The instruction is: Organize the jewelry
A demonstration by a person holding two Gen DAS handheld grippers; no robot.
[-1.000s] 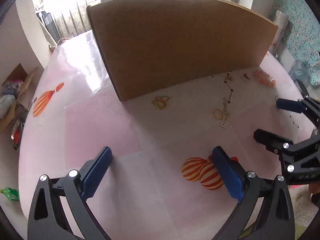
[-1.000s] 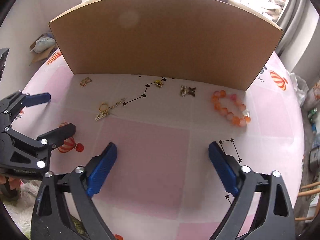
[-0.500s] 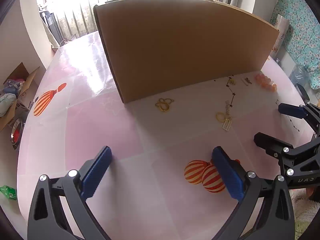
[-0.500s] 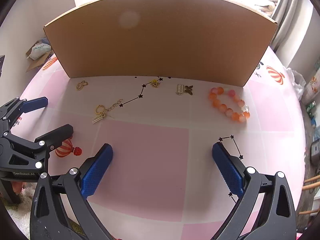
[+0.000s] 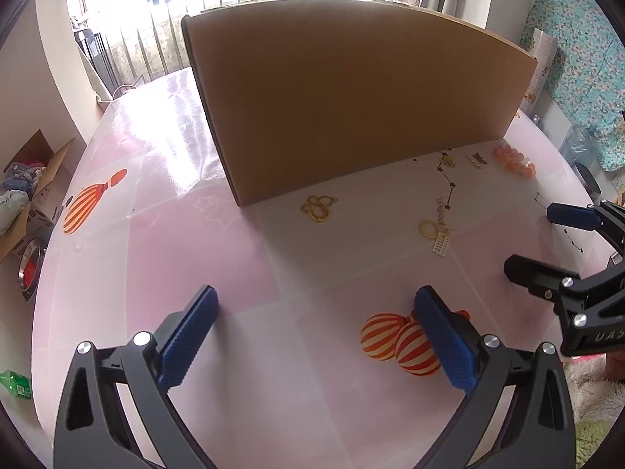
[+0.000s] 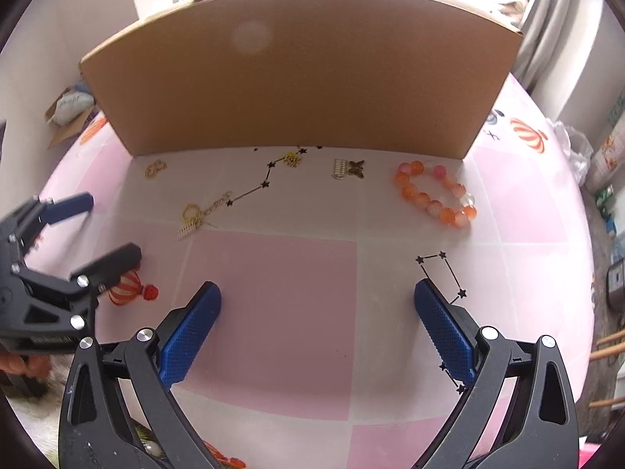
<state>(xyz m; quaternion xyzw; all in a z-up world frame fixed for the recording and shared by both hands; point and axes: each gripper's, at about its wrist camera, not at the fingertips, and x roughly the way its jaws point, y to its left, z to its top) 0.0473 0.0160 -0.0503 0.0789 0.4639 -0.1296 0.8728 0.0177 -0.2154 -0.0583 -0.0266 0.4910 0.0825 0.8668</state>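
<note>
Left gripper (image 5: 316, 336): jaws spread wide, empty; gold charm (image 5: 318, 207) well ahead between them. Right gripper (image 6: 318, 324): jaws wide, empty; orange bead bracelet (image 6: 433, 195) ahead beyond the right jaw, cardboard box (image 6: 304, 78) behind.

I moved my left gripper (image 5: 316, 332) a little forward and to the right, so the cardboard box (image 5: 351, 93) came more to the middle of its view. I drew my right gripper (image 6: 318, 328) slightly back, and the bead bracelet (image 6: 435, 193) sat higher in its view.
</note>
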